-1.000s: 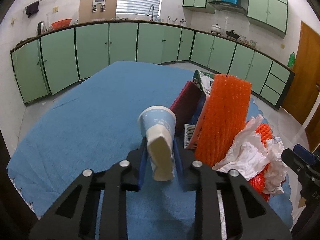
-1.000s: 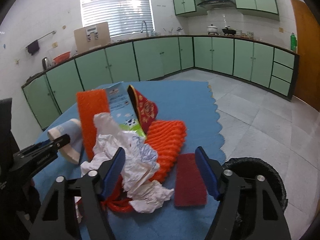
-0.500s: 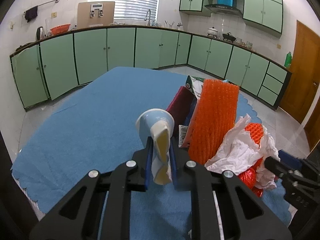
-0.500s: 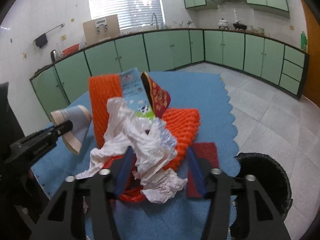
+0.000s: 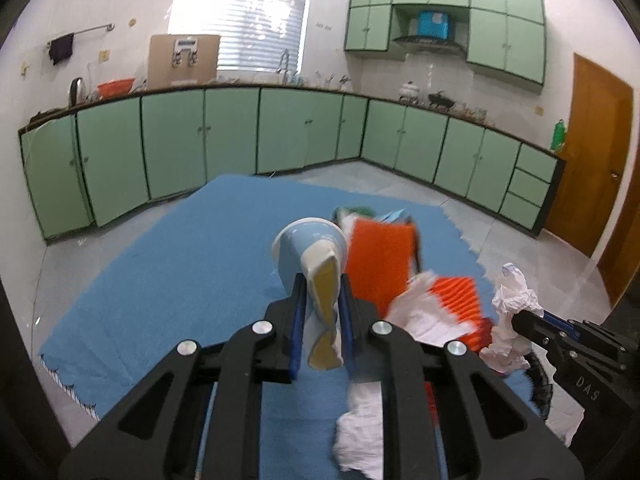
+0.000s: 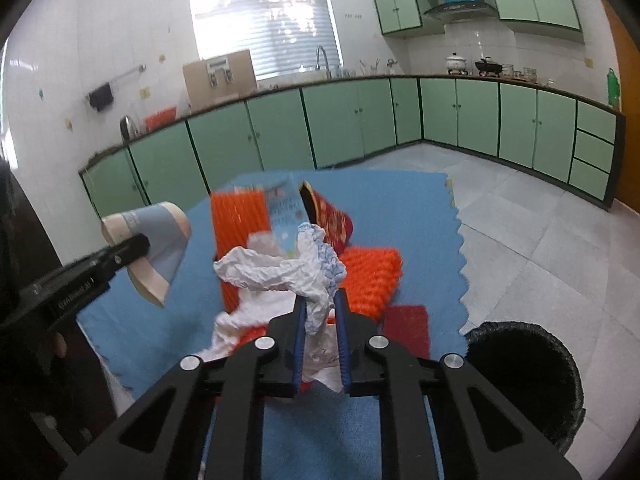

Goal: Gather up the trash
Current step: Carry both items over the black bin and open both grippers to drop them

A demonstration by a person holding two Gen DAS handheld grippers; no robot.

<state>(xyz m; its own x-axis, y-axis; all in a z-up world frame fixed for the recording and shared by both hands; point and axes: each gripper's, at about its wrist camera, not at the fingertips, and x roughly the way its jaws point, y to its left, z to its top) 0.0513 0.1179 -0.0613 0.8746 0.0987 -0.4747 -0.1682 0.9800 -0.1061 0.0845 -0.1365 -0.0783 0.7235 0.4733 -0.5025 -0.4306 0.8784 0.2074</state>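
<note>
My left gripper [image 5: 322,292] is shut on a crushed blue paper cup [image 5: 310,254] and holds it above the blue table mat [image 5: 180,272]; the cup also shows in the right wrist view [image 6: 156,248]. My right gripper [image 6: 320,308] is shut on crumpled white paper [image 6: 288,268], lifted above the trash pile; that paper shows at the right of the left wrist view [image 5: 514,300]. On the mat lie orange foam netting [image 6: 370,276], an upright orange net piece [image 5: 378,260], a milk carton [image 6: 284,208], a red wrapper [image 6: 332,220] and more white paper [image 5: 360,428].
A black trash bin [image 6: 524,376] stands on the tiled floor at the mat's right edge. A dark red pad [image 6: 406,330] lies on the mat near it. Green cabinets [image 5: 240,136] line the far walls. A wooden door [image 5: 588,152] is at the right.
My right gripper has shut on the crumpled white paper and lifted it off the pile. My left gripper has risen with the paper cup.
</note>
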